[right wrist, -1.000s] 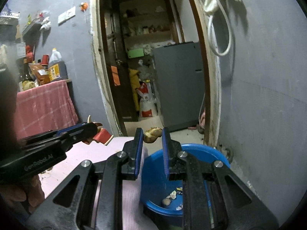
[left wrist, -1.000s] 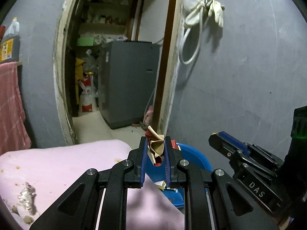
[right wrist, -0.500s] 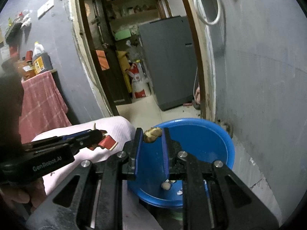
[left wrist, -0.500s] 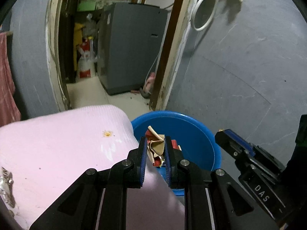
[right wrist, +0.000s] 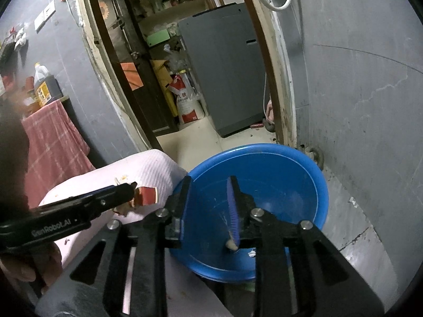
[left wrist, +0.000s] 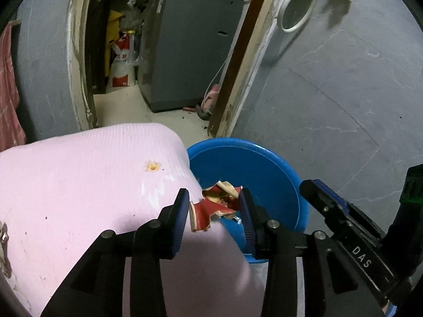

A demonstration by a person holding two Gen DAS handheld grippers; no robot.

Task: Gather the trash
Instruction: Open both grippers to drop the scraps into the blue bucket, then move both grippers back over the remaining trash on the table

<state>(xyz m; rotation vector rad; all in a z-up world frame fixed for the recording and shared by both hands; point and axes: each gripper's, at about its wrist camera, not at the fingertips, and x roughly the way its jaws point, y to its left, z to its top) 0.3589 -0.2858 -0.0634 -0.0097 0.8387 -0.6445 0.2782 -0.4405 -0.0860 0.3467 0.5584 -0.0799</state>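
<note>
A blue basin [left wrist: 264,150] [right wrist: 317,185] stands on the floor beside the pink-covered table [left wrist: 92,185] [right wrist: 148,169]. My left gripper [left wrist: 214,198] hovers over the table's corner and the basin's near rim. Its jaws are opening, and a crumpled red and tan wrapper [left wrist: 211,206] [right wrist: 146,195] lies loose between them. My right gripper [right wrist: 208,185] points down into the basin. Its jaws are opening too, with nothing between the tips. A small pale scrap [right wrist: 232,244] shows low inside the basin by the right finger. Each gripper appears at the edge of the other's view.
Behind the basin an open doorway leads to a grey washing machine [left wrist: 190,47] [right wrist: 224,74] and a red and white sack [left wrist: 121,66]. A grey wall runs close on the right. A red checked cloth [right wrist: 53,142] hangs at the left.
Both grippers have sunk toward the basin and their jaws have widened. The tan piece is gone from the right gripper's tips. The wrapper has spread out between the left jaws.
</note>
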